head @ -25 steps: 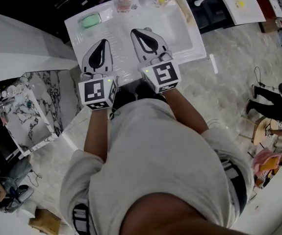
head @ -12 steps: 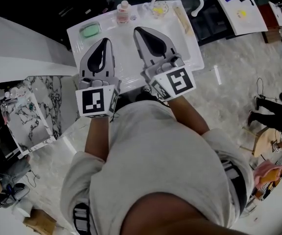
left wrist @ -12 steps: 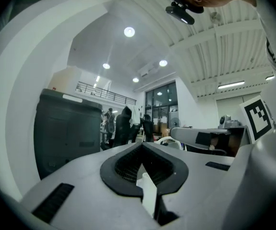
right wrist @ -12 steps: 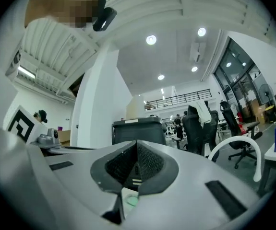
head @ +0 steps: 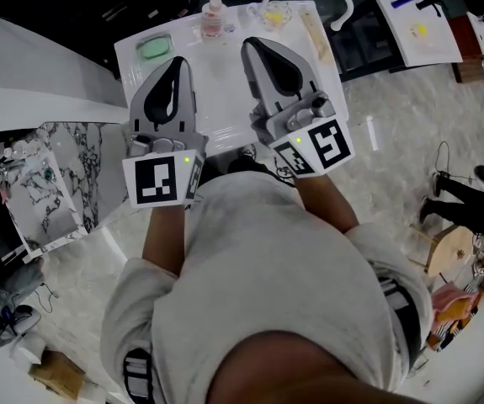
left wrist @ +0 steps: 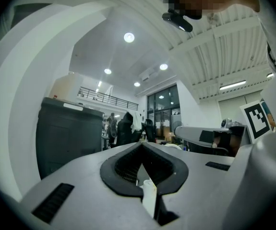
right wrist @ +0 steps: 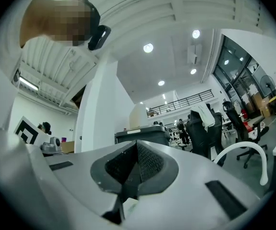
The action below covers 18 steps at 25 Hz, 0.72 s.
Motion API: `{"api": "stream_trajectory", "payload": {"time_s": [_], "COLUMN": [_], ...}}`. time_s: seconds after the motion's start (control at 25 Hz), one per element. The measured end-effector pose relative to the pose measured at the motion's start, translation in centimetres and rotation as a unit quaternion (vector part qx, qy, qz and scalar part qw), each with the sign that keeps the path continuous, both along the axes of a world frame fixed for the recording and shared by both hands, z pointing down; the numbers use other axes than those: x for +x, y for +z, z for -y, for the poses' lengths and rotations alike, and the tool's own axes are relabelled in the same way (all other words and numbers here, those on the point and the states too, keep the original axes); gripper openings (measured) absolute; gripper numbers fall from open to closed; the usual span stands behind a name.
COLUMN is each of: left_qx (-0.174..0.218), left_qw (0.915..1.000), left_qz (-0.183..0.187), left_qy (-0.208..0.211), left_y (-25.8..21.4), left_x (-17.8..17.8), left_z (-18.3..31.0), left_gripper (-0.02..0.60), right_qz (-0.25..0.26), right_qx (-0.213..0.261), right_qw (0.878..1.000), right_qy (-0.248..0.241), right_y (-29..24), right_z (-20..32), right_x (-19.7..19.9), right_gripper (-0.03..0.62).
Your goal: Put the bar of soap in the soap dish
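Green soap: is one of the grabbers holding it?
No, the green soap lies at the sink's far corner, apart from both the left gripper and the right gripper.

A person in a grey shirt (head: pixel 267 268) holds two grippers side by side over a white sink (head: pixel 225 99). The left gripper (head: pixel 177 61) and the right gripper (head: pixel 253 44) both point away from the body, each with its tips pressed together. At the sink's far left corner, a green bar of soap (head: pixel 154 48) lies in a soap dish (head: pixel 138 50). A small bottle (head: pixel 213 17) stands along the back edge, near a curved white tap (head: pixel 347 5).
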<state>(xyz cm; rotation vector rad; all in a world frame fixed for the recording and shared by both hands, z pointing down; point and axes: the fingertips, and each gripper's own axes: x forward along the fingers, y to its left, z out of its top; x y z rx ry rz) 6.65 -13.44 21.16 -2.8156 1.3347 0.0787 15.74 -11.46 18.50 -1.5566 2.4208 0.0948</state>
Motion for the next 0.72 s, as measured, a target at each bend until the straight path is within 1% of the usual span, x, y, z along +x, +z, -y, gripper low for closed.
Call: {"api": "stream_trajectory", "payload": {"time_s": [0.16, 0.24, 0.48, 0.72], "left_qx": [-0.002, -0.002, -0.011, -0.017], "left_qw": [1.0000, 1.0000, 0.9999, 0.9996], "left_qz": [0.000, 0.001, 0.003, 0.015], "left_qy": [-0.003, -0.004, -0.009, -0.018], "left_y": [0.0, 0.1, 0.9, 1.7], "left_x": [-0.1, -0.2, -0.5, -1.0], "left_z": [0.1, 0.3, 0.9, 1.4], "left_gripper": [0.017, 0.017, 0.017, 0.017], "right_qz": [0.017, 0.016, -0.008, -0.043], "right_qx": [0.005, 0.003, -0.015, -0.033], "right_qw": [1.000, 1.000, 1.000, 0.998], "right_qy": [-0.019, -0.019, -0.004, 0.015], "right_y": [-0.3, -0.2, 0.9, 1.7], "right_z": [-0.1, 0.1, 1.0, 1.7], "right_x": [-0.1, -0.1, -0.2, -0.2], "right_gripper": [0.000, 0.000, 0.000, 0.000]}}
